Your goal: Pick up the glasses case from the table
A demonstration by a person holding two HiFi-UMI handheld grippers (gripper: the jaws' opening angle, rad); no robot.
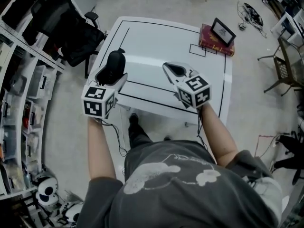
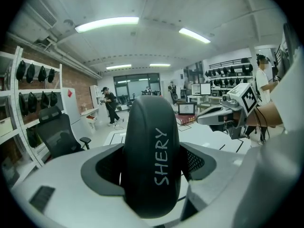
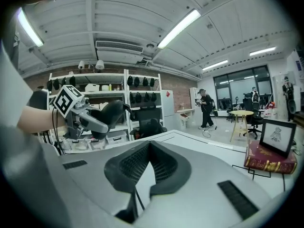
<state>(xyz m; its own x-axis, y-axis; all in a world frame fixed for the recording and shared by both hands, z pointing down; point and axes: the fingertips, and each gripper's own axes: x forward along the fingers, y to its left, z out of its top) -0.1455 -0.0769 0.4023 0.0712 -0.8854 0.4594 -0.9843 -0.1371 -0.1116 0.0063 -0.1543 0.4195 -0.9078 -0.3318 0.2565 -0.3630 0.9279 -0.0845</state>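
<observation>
The glasses case (image 1: pixel 115 64) is a black oval hard case, held upright above the left part of the white table (image 1: pixel 156 44). My left gripper (image 1: pixel 113 74) is shut on it. In the left gripper view the case (image 2: pixel 151 156) fills the space between the jaws and shows the word SHERY. My right gripper (image 1: pixel 174 71) hovers over the table's front middle, shut, with nothing between its fingertips (image 3: pixel 149 144). From the right gripper view the left gripper and the case (image 3: pixel 112 114) appear at the left, lifted off the table.
A red book (image 1: pixel 216 42) with a small black picture frame (image 1: pixel 223 31) on it lies at the table's far right corner. Black tape lines mark the tabletop. A black office chair (image 1: pixel 71 30) and shelves (image 1: pixel 19 80) stand to the left.
</observation>
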